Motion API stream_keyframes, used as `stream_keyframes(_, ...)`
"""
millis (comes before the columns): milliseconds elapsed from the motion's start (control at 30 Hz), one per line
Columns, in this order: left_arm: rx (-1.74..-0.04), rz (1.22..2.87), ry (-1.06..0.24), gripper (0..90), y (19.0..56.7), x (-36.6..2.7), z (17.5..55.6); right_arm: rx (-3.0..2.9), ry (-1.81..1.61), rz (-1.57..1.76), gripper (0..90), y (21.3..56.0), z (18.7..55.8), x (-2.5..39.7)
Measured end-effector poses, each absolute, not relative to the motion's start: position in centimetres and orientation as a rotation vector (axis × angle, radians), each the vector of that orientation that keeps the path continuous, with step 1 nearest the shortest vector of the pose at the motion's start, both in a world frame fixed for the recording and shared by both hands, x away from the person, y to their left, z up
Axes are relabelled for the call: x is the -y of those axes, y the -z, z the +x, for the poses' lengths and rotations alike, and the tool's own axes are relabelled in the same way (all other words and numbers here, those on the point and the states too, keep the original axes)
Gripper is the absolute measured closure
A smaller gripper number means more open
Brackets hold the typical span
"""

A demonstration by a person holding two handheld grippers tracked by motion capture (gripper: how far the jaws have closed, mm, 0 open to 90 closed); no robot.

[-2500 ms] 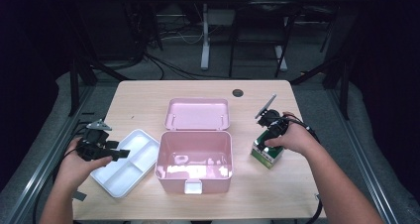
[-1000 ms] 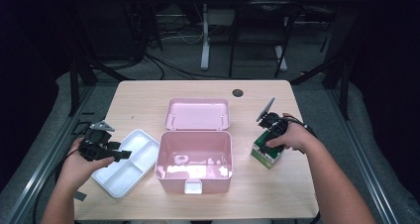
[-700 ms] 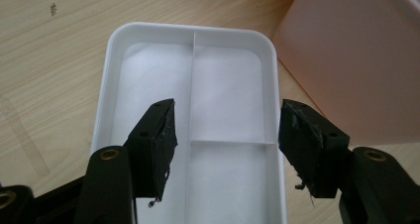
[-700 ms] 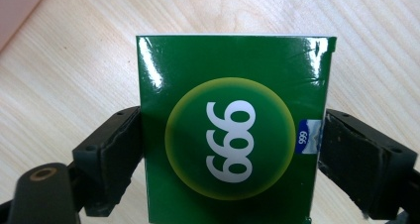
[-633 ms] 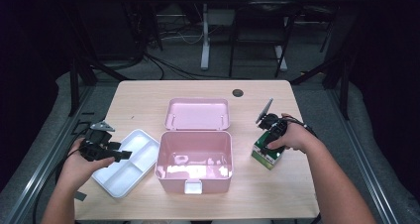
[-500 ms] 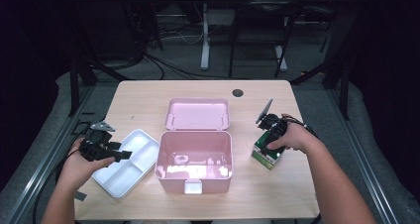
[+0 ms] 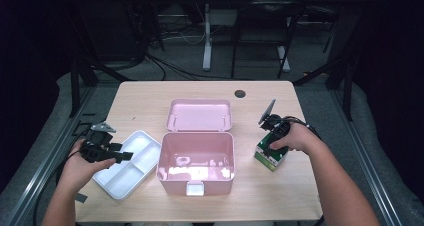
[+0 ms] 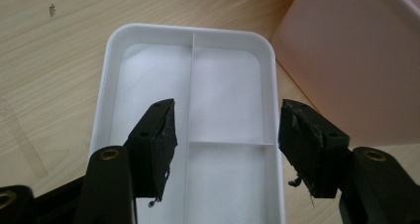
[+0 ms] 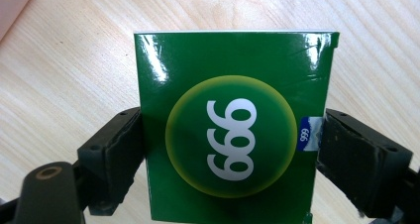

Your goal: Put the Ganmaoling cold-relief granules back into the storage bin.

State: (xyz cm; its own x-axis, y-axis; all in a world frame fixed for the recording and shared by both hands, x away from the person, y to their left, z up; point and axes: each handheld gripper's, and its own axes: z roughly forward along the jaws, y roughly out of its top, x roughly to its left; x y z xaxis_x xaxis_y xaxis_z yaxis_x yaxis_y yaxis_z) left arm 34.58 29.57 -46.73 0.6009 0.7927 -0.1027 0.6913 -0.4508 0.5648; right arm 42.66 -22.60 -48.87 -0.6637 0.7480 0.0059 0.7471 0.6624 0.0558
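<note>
A green box (image 7: 270,157) printed "999" stands on the table's right side. My right gripper (image 7: 273,137) comes down on it, and in the right gripper view (image 9: 230,135) both jaws press the sides of the green box (image 9: 233,85). At the left, my left gripper (image 7: 124,154) hovers open over a white divided tray (image 7: 116,191). In the left gripper view (image 8: 225,135) its jaws stand wide apart above the tray (image 8: 115,40), with nothing between them.
An open pink box (image 7: 196,180) sits mid-table with its lid (image 7: 200,115) laid back; its wall (image 8: 356,60) lies just right of the tray. A dark grommet hole (image 7: 240,93) is at the table's far edge. Bare wood surrounds the green box.
The right hand has shifted slightly and tilted over the green box. The left gripper has stayed over the tray.
</note>
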Motion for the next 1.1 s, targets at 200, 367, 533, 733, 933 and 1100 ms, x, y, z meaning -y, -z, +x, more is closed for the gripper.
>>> stream_keyframes(200,-1.169,2.260,-0.236,39.9,46.7,-29.6,34.6,-2.851,-0.085,1.296,15.2,48.8,42.7,22.7)
stream_keyframes(367,-1.169,2.260,-0.237,39.9,46.7,-29.6,34.6,-2.857,-0.083,1.292,15.5,48.7,42.6,22.6)
stream_keyframes(533,-1.169,2.259,-0.239,39.9,46.7,-29.6,34.6,-2.860,-0.090,1.292,15.6,48.4,42.6,22.4)
stream_keyframes(733,-1.168,2.258,-0.240,39.9,46.7,-29.6,34.6,-2.871,-0.098,1.273,15.6,47.5,42.5,21.9)
stream_keyframes(933,-1.168,2.257,-0.244,39.9,46.7,-29.5,34.5,-2.877,-0.100,1.254,15.6,46.6,42.3,21.5)
stream_keyframes(1100,-1.169,2.257,-0.244,39.8,46.7,-29.6,34.5,-2.891,-0.065,1.237,15.6,45.7,42.3,21.3)
